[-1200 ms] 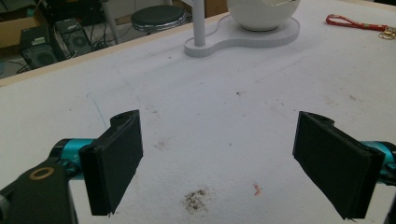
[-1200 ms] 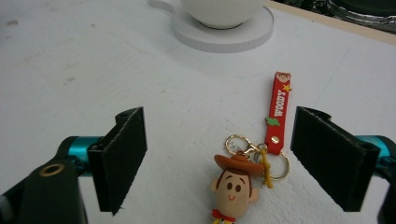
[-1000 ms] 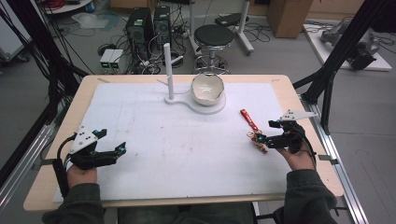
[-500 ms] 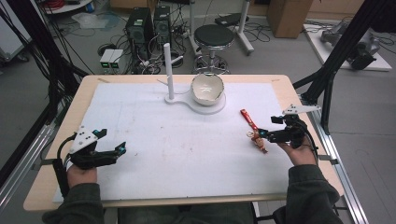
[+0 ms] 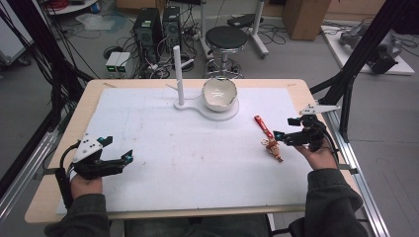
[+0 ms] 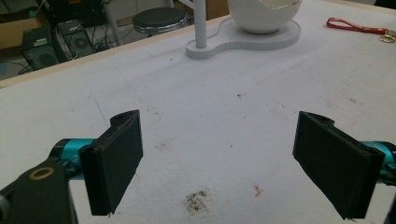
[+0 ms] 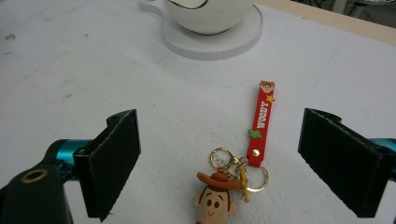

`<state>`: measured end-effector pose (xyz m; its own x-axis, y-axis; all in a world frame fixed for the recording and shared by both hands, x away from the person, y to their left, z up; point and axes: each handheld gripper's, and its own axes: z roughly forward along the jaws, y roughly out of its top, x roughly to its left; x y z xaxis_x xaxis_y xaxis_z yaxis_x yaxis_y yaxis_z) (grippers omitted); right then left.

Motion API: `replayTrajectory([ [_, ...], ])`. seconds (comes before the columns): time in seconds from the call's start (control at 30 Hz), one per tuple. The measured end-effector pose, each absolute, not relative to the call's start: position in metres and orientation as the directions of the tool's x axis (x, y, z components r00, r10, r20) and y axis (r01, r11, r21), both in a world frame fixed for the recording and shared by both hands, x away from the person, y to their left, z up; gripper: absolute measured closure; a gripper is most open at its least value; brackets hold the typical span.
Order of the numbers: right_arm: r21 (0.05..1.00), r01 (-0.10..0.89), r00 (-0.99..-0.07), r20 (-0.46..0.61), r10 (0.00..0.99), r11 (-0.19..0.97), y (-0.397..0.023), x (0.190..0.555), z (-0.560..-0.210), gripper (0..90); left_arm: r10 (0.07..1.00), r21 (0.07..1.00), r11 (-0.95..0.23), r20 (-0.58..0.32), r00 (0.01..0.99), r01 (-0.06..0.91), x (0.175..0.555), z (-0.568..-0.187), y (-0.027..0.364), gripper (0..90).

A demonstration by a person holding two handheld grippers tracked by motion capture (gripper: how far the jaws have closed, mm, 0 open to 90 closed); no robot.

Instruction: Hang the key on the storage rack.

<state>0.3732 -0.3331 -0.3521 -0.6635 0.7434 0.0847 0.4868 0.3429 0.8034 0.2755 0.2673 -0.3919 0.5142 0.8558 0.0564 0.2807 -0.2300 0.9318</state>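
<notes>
The red strap (image 7: 261,122) of the keychain carries the word "WOODY" in white capitals, running lengthwise along it; above the word sits a small yellow star, and at the strap's far end a tiny printed cowboy face; below the word, a little green mark whose shape is too small to tell; in the high view the strap (image 5: 262,125) is too small for the lettering to be read; no other text, number or brand can be read on anything else in the pictures.
</notes>
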Motion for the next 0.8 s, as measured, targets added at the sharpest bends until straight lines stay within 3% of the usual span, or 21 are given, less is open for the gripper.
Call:
replayTrajectory([
  [0.8, 0.770, 0.514, -0.672, 0.089, 0.735, 0.377, -0.340, 0.406, -0.328, 20.7, 0.855, 0.932, -0.233, 0.061, 0.515, 0.277, 0.276, -0.392, 0.266, 16.4],
])
